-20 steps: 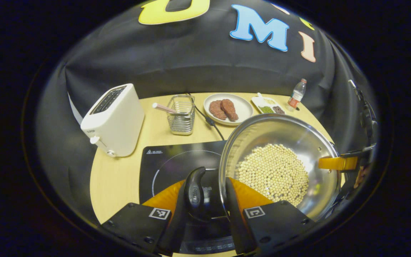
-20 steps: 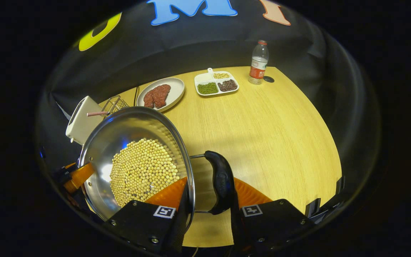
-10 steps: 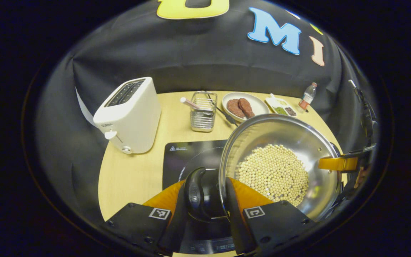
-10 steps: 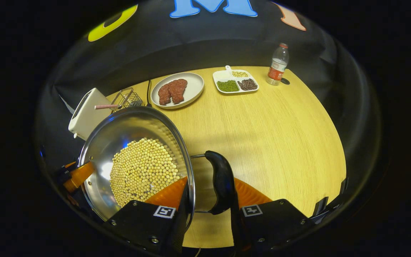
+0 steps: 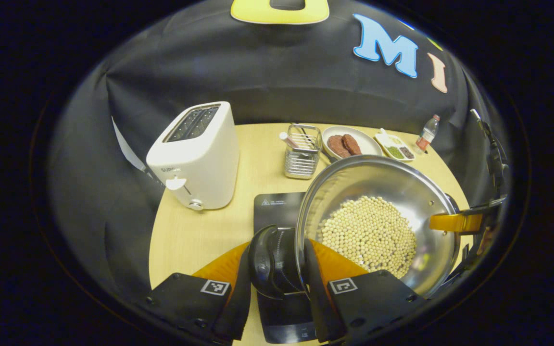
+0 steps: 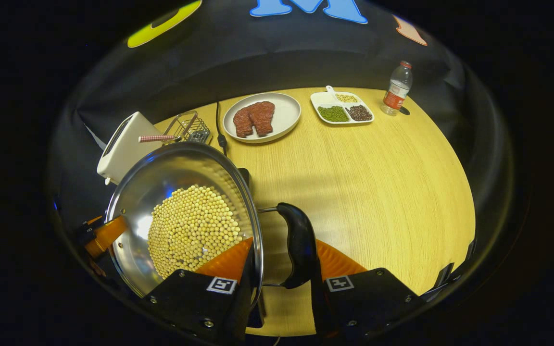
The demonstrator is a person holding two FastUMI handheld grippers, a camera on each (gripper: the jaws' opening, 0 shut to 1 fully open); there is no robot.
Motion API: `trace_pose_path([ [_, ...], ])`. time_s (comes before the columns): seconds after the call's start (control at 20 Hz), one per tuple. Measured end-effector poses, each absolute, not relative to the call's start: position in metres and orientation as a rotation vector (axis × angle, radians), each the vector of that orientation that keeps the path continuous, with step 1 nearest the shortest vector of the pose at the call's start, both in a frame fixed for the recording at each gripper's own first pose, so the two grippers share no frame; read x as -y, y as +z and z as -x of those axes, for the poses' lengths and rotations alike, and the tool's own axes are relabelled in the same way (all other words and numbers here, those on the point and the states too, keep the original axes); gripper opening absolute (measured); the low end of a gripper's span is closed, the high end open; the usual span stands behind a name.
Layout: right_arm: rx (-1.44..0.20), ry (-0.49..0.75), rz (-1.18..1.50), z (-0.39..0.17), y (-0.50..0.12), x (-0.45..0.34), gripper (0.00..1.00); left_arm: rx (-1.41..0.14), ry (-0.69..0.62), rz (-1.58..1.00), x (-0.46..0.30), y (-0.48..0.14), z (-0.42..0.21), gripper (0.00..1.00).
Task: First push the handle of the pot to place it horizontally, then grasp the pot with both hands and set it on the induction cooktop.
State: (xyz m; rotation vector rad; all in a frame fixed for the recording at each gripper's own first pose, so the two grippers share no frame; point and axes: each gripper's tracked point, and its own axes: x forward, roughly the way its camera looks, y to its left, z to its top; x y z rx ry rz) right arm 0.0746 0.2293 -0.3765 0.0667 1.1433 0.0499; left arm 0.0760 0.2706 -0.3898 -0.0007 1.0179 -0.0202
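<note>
The left claw (image 5: pixel 275 269) has two broad black blocks at its base, each bearing a small square black-and-white marker tag and dark round screw heads along the edges. The right claw (image 6: pixel 279 269) is built alike: two black blocks, a square coded tag on each, with screws near the corners. Its fingers narrow as they run forward.

The pot (image 5: pixel 378 226) has moved left over the cooktop (image 5: pixel 277 211).
</note>
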Motion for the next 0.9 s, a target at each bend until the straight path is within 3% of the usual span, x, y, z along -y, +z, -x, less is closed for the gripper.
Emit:
trace_pose_path([
  [0.25,-1.148,0.049,-0.073,-0.078,-0.382,-0.244,0.53,-1.023,-0.016,0.000,-0.286,-0.393,-0.080,0.58],
  [0.3,-1.150,0.047,-0.076,-0.077,-0.384,-0.247,0.53,-1.022,-0.016,-0.002,-0.289,-0.394,-0.081,0.64],
  [0.35,-1.151,0.048,-0.077,-0.077,-0.384,-0.249,0.53,-1.021,-0.016,-0.003,-0.291,-0.395,-0.083,0.58],
  [0.4,-1.150,0.045,-0.079,-0.077,-0.385,-0.251,0.53,-1.020,-0.018,-0.002,-0.293,-0.395,-0.083,0.61],
  [0.45,-1.148,0.042,-0.079,-0.078,-0.385,-0.252,0.48,-1.023,-0.022,0.001,-0.294,-0.397,-0.084,0.58],
  [0.5,-1.149,0.040,-0.077,-0.081,-0.384,-0.253,0.53,-1.024,-0.024,0.004,-0.294,-0.399,-0.082,0.58],
  [0.55,-1.149,0.037,-0.079,-0.081,-0.385,-0.255,0.53,-1.023,-0.027,0.002,-0.296,-0.400,-0.082,0.61],
  [0.8,-1.144,0.036,-0.078,-0.082,-0.389,-0.258,0.53,-1.015,-0.033,0.002,-0.299,-0.406,-0.085,0.58],
  [0.85,-1.144,0.038,-0.078,-0.083,-0.389,-0.259,0.48,-1.014,-0.031,0.005,-0.299,-0.407,-0.084,0.61],
  [0.9,-1.144,0.039,-0.080,-0.083,-0.390,-0.260,0.48,-1.012,-0.029,0.006,-0.300,-0.408,-0.084,0.58],
])
